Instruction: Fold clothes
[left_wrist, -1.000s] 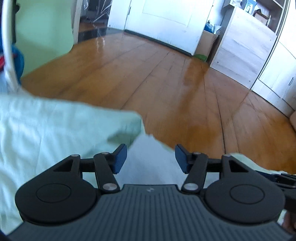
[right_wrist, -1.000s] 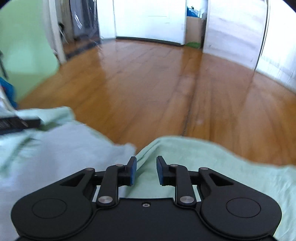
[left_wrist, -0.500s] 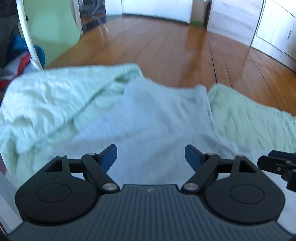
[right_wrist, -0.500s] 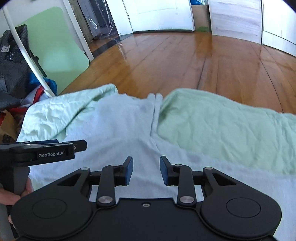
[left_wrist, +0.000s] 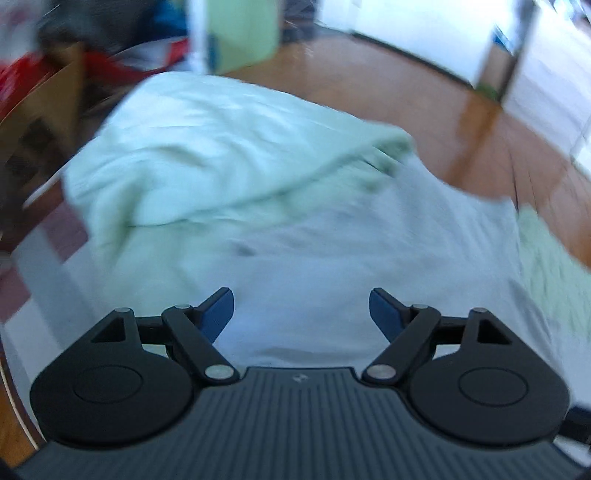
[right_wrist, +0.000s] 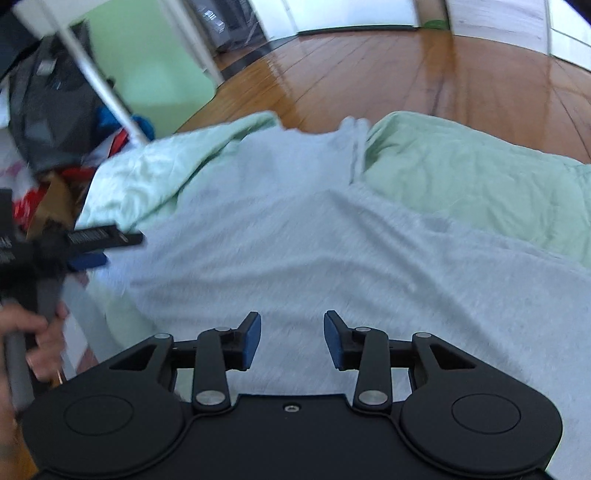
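Because the pale grey garment (right_wrist: 303, 236) lies spread flat over a mint-green sheet (right_wrist: 480, 177), both tools hover above it with nothing clamped, which reads as a pause between grips rather than a carry. At the sheet's left edge the green cloth bunches into a soft, crumpled ridge (left_wrist: 221, 155) that overlaps the garment's side. The left gripper (left_wrist: 301, 308) has its blue-padded jaws spread wide and empty over the near part of the fabric; a hand (right_wrist: 33, 332) holds its handle. Further right, the right gripper (right_wrist: 291, 339) stands partly open, also empty. The garment looks like thin, limp jersey with shallow wrinkles, its far end reaching the sheet's far edge by the glossy wooden floor (right_wrist: 443, 74).
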